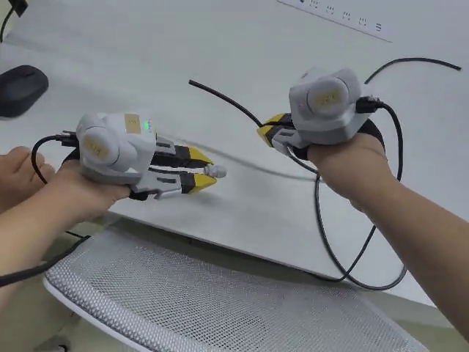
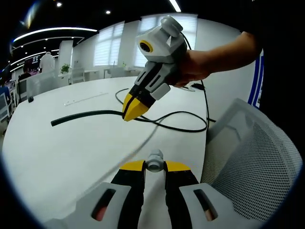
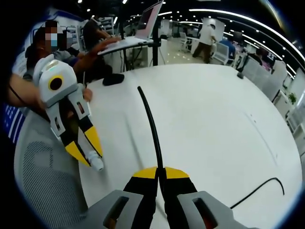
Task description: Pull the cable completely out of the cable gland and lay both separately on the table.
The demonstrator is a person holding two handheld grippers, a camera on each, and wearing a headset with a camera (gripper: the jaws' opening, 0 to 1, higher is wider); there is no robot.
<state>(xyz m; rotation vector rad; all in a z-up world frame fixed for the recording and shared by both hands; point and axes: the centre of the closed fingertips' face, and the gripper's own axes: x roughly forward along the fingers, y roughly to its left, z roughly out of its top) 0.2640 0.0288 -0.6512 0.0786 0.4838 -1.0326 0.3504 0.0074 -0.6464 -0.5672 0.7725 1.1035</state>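
My left claw (image 2: pixel 154 168) is pinched narrow on the small grey cable gland (image 2: pixel 155 159), which I hold over the white surface (image 2: pixel 66 152) near its front edge. My right claw (image 3: pixel 160 172) is clamped on the black cable (image 3: pixel 151 124) (its free end points away across the surface). Cable and gland are clearly apart, with no contact between them.

Two grippers: the left gripper (image 1: pixel 205 169) and the right gripper (image 1: pixel 265 133) — one cable gland (image 1: pixel 217 172), one black cable (image 1: pixel 220 99), one computer mouse (image 1: pixel 20 88), one mesh chair (image 1: pixel 220 308).
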